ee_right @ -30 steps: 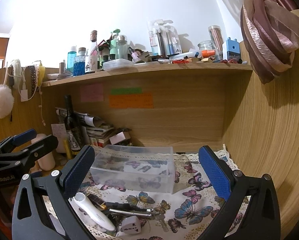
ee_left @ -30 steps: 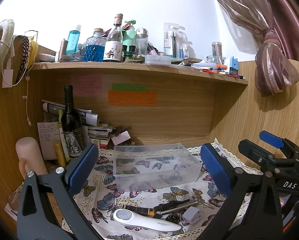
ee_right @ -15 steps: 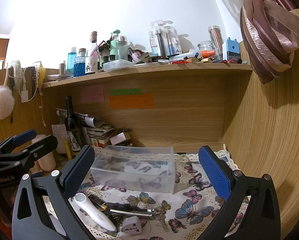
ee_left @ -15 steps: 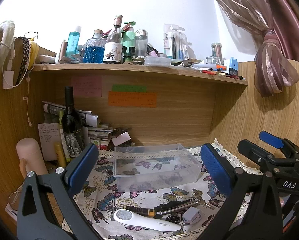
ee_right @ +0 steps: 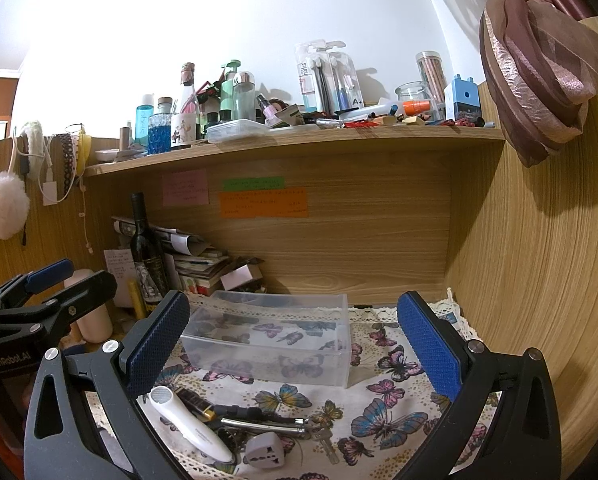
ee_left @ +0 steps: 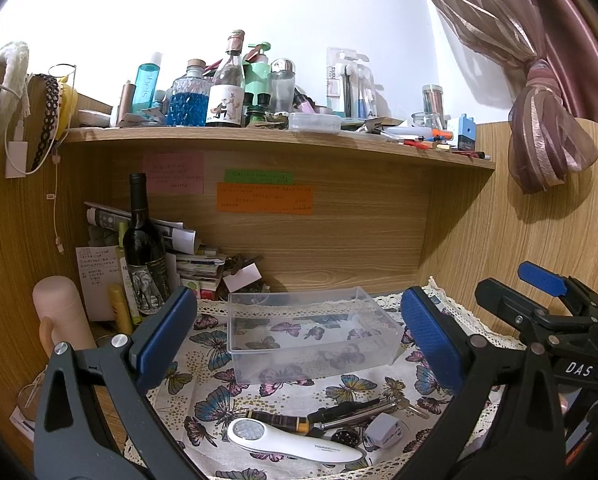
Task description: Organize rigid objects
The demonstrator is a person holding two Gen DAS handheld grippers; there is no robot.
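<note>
Rigid objects lie clustered at the near edge of the butterfly cloth (ee_left: 219,344) on the desk: a white handheld device (ee_left: 291,442), a dark-handled tool (ee_left: 283,416), a white plug adapter (ee_right: 265,450) and keys (ee_right: 323,440). The white device's long axis runs roughly along the front edge. Behind them stands an empty clear plastic bin (ee_left: 311,336), open cloth to its right. The left gripper (ee_left: 299,336) and right gripper (ee_right: 295,344) both hover with fingers wide apart, holding nothing.
</note>
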